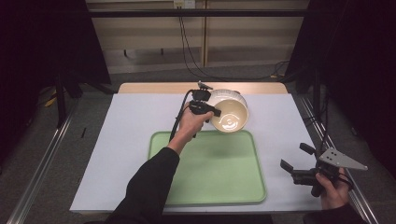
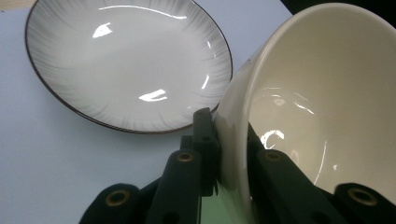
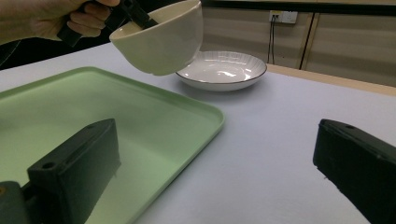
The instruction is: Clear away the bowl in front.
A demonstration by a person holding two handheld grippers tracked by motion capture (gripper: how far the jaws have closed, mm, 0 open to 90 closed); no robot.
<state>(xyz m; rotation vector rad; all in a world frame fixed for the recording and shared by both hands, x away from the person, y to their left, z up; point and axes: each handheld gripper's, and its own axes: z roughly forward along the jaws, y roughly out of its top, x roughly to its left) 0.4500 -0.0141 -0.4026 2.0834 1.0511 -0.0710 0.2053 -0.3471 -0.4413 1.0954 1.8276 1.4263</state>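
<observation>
Left claw (image 1: 215,112) pinching tilted bowl (image 1: 229,115) rim, forearm outstretched above tray (image 1: 210,186).

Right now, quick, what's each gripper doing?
Left gripper: fingers closed on the cream bowl's rim, bowl lifted and tilted.
Right gripper: open, holding nothing.

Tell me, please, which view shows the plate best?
The left gripper view: the plate lies near whole, with its dark rim and ribbed pattern. The right gripper view shows it low and side-on; in the high view the bowl mostly covers it.
</observation>
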